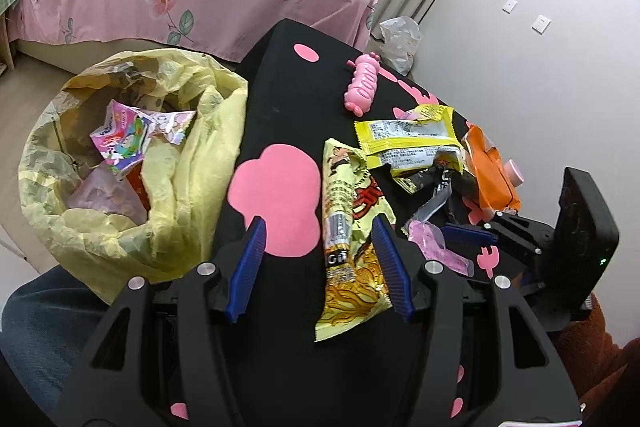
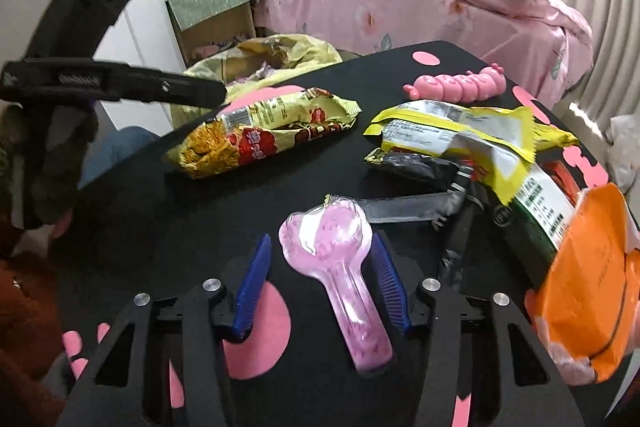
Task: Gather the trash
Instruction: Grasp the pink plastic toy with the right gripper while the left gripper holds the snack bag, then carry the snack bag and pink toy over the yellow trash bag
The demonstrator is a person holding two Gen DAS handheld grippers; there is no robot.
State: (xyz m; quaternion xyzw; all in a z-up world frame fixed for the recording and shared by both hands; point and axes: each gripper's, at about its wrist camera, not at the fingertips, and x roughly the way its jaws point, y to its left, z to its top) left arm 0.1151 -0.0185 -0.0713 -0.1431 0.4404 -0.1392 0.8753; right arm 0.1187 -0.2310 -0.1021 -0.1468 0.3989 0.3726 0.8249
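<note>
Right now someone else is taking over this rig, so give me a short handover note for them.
Left gripper: open and empty above the noodle packet.
Right gripper: open around the pink plastic wrapper; one pad looks close to it, no firm grip yet.
Done: some wrappers already lie in the yellow trash bag beside the table.
Left: the pink wrapper, noodle packet, yellow packet, black wrapper and orange packet. The pink caterpillar toy may not be trash.

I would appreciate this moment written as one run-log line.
left gripper: open, over noodle wrapper | right gripper: open, straddling pink clear wrapper | yellow trash bag: holds wrappers
</note>
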